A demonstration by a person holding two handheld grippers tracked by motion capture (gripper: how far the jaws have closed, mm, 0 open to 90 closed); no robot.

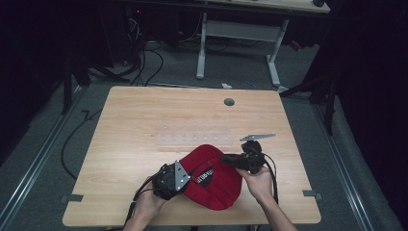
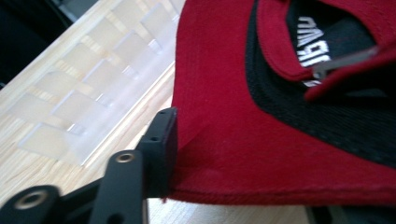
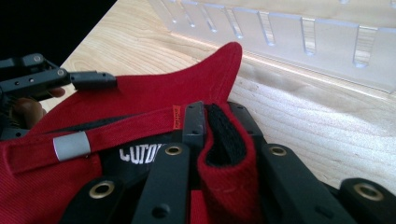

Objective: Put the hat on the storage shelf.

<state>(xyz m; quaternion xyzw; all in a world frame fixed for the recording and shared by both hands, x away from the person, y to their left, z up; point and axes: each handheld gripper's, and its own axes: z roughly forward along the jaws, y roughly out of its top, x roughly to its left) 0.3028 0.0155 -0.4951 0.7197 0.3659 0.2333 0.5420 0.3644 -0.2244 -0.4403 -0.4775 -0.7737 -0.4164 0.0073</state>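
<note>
Closest to the lens in the right gripper view are your right tongs, and they're pinching the back rim of the red baseball cap, red fabric and black sweatband squeezed between the two jaws. Right next to that the cap's adjuster strap runs off to the side with a small silver buckle on it and a tiny orange tag near the jaw. White lettering is visible on the black lining below the strap, but it's cut off so I can't read it.

Your left tongs are clamped on the edge of the cap's brim. In the left gripper view one jaw sits flat on top of the red brim right at its edge; the other jaw is hidden under the fabric.

From the high view, the cap sits on the wooden worktop near your edge, a bit right of centre, turned so its inside faces up and held between both grippers. Your left hand comes in from the bottom left and your right hand from the bottom right.

Just beyond the cap there's a clear plastic rack with a row of slots lying flat on the worktop, near the cap but apart from it. A round cable hole sits toward the worktop's far edge.
</note>
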